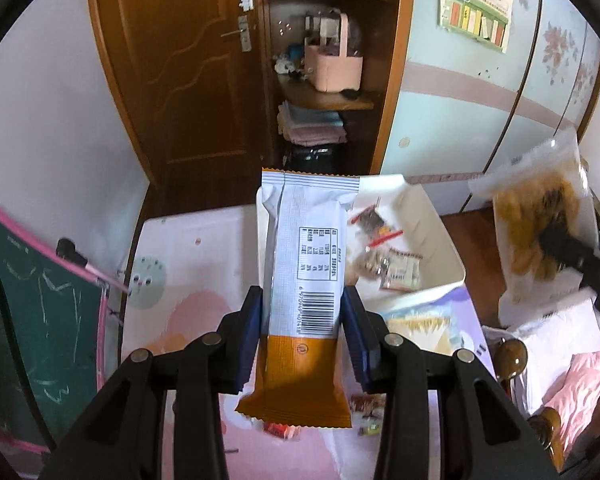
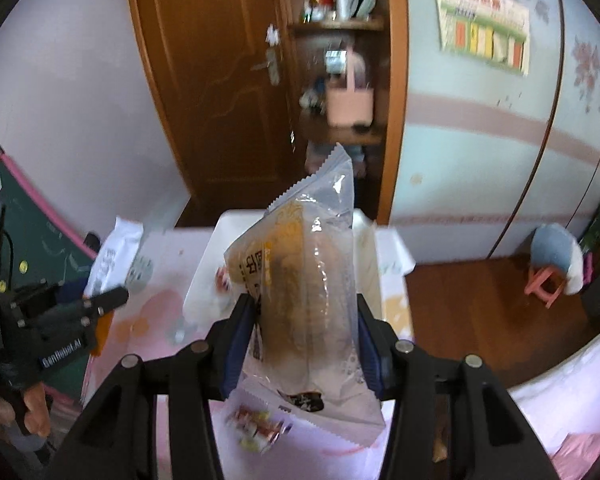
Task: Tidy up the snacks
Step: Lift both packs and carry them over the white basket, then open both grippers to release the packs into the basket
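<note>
Bar [image 1: 306, 280] is clamped upright btwn L gripper [image 1: 303, 332] fingers, held above table [image 1: 180, 248] w/ bin [image 1: 440, 240] behind. Clear bag [image 2: 312, 300] is gripped by R gripper [image 2: 306, 344], above bin [image 2: 204, 280].

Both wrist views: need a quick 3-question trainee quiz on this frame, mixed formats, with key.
1. True or false: the left gripper is shut on an orange-and-white snack bar.
2. Multiple choice: the right gripper holds A) a clear bread packet, B) a can, C) nothing.
3. Fill in: small snack packets already lie in the white ____ on the pink table.

Key: 1 true; 2 A; 3 bin.
</note>
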{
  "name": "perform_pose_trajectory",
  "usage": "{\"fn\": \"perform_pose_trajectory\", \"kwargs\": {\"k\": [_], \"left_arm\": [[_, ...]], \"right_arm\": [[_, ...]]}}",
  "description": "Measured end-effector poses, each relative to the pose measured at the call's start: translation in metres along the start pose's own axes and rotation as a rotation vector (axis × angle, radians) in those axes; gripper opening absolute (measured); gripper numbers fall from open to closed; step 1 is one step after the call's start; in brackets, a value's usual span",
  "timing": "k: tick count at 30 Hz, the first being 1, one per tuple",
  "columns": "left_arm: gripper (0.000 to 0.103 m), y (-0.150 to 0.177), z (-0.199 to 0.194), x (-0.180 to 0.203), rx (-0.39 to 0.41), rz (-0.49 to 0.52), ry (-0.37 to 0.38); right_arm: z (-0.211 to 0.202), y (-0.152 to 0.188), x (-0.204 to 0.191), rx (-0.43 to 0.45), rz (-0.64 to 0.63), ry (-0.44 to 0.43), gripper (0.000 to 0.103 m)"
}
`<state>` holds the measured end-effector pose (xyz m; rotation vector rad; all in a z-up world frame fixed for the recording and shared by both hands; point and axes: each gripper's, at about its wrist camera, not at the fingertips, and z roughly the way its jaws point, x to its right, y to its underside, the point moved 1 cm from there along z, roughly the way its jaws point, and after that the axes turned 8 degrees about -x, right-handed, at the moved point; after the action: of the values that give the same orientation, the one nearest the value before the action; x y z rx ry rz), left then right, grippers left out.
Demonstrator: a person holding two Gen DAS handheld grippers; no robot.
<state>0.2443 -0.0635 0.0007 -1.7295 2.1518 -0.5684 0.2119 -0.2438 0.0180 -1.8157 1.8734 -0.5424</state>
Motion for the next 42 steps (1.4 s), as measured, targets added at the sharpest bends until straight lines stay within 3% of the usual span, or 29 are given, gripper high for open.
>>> {"fn": "perform_pose_trajectory", "kwargs": {"k": [5,18,33,42], "left_arm": [[0.038,-0.036,0.016,0.005,0.013,0.012,-0.016],[0.038,-0.101,0.088,0.031,-0.017,0.053,-0.031],[0.038,-0.115,0.216,0.03,-0.203,0.003,-0.037],[0.038,-0.109,0.256,0.035,-0.264,-0.001,-0.022]], "right_arm": [[0.013,-0.034,0.001,0.025,-0.007,0.031,0.048],[0.119,-0.08,0.006,-0.1,0.026,0.097,0.049],[0.226,-0.079,0.033,-0.284,0.113,0.111,0.049],[0.266,-0.066,0.027,-0.363,0.123,0.11,0.049]]}}
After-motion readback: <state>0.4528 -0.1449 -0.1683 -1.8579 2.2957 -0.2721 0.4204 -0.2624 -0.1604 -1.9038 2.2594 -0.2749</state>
